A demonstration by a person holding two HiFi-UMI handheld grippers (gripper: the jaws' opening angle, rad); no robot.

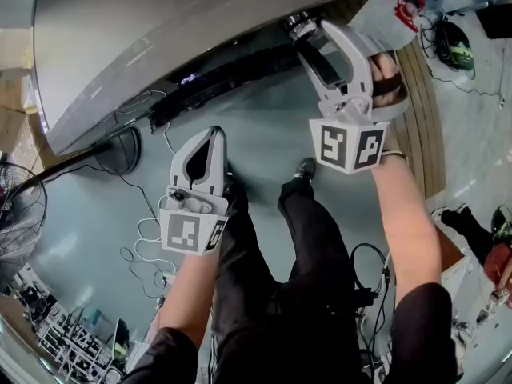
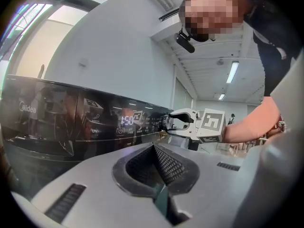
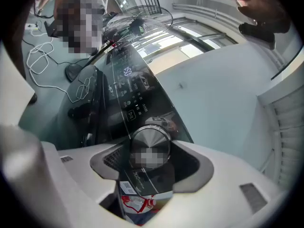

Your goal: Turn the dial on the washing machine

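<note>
Left tool (image 1: 214, 134) closed (right tool (image 1: 305, 34) clamped)

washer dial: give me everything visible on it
The dial is a round knob, brushed silver metal by its look, with a shiny rim and a conical face. It sticks out of the glossy black control panel, right of the lit display. The right gripper is closed on its sides; nothing else touches it.

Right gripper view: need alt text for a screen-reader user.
A round metal dial fills the gap between the jaws of the right gripper, which close on its sides. The dial sits on a glossy black washing-machine control panel, with lit digits further along it.
</note>
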